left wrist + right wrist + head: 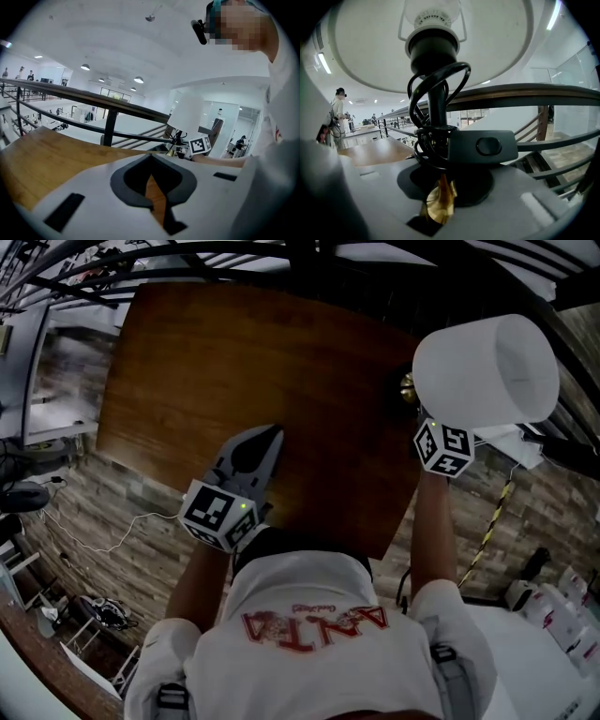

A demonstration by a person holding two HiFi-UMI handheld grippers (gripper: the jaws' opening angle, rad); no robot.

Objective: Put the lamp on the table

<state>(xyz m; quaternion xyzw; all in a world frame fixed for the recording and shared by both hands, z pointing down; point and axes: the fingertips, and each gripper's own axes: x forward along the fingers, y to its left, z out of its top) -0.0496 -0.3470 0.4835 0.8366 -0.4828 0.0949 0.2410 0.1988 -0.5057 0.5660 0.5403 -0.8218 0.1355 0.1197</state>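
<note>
The lamp has a white drum shade [487, 367], a black socket [433, 47], a coiled black cord with an inline switch [487, 146] and a brass stem [439, 201]. My right gripper [440, 208] is shut on that brass stem and holds the lamp upright in the air, at the right edge of the brown wooden table [234, 362]. In the head view the shade hides most of the right gripper [419, 409]. My left gripper [273, 433] hovers over the table's near part, shut, with nothing held. From the left gripper view [152, 187] the lamp [187, 115] shows off to the right.
A dark metal railing [108, 110] runs along the table's far side. Wood-plank floor [103, 521] with a white cable [122, 535] lies at left. White furniture [553, 652] stands at bottom right. A person [337, 112] stands far off.
</note>
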